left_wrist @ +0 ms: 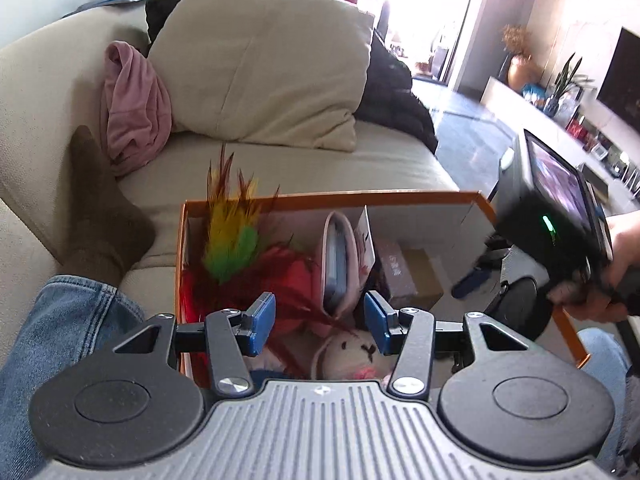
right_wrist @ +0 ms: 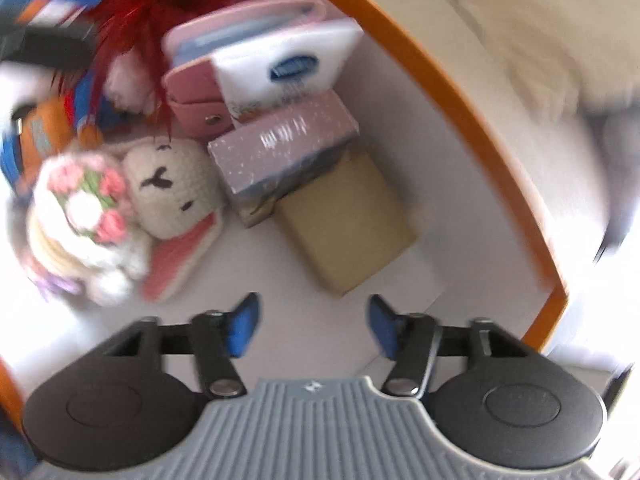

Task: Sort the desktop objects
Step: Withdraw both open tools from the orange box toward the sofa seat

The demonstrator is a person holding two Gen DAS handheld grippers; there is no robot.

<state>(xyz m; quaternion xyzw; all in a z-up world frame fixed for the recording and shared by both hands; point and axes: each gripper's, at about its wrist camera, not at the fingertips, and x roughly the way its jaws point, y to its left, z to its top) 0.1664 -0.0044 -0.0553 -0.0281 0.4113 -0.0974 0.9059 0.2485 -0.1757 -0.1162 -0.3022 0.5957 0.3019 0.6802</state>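
An orange-rimmed white box (left_wrist: 332, 197) sits on my lap and holds several things. In the left wrist view my left gripper (left_wrist: 318, 326) is open and empty, just above the box's near edge, over a feather toy (left_wrist: 232, 236), a pink card wallet (left_wrist: 338, 264) and a crochet bunny (left_wrist: 348, 354). The right wrist view is blurred. My right gripper (right_wrist: 312, 326) is open and empty inside the box (right_wrist: 460, 92), above the bare white floor, near a brown carton (right_wrist: 352, 220), a mauve box (right_wrist: 288, 140), the wallet (right_wrist: 200, 96) and the bunny (right_wrist: 172, 188).
The box rests against a beige sofa (left_wrist: 304, 168) with a large cushion (left_wrist: 260, 64), pink cloth (left_wrist: 134, 108) and a brown-socked foot (left_wrist: 100, 216). The right hand-held unit (left_wrist: 556, 216) with its screen is at the box's right side. A TV shelf (left_wrist: 580, 120) stands far right.
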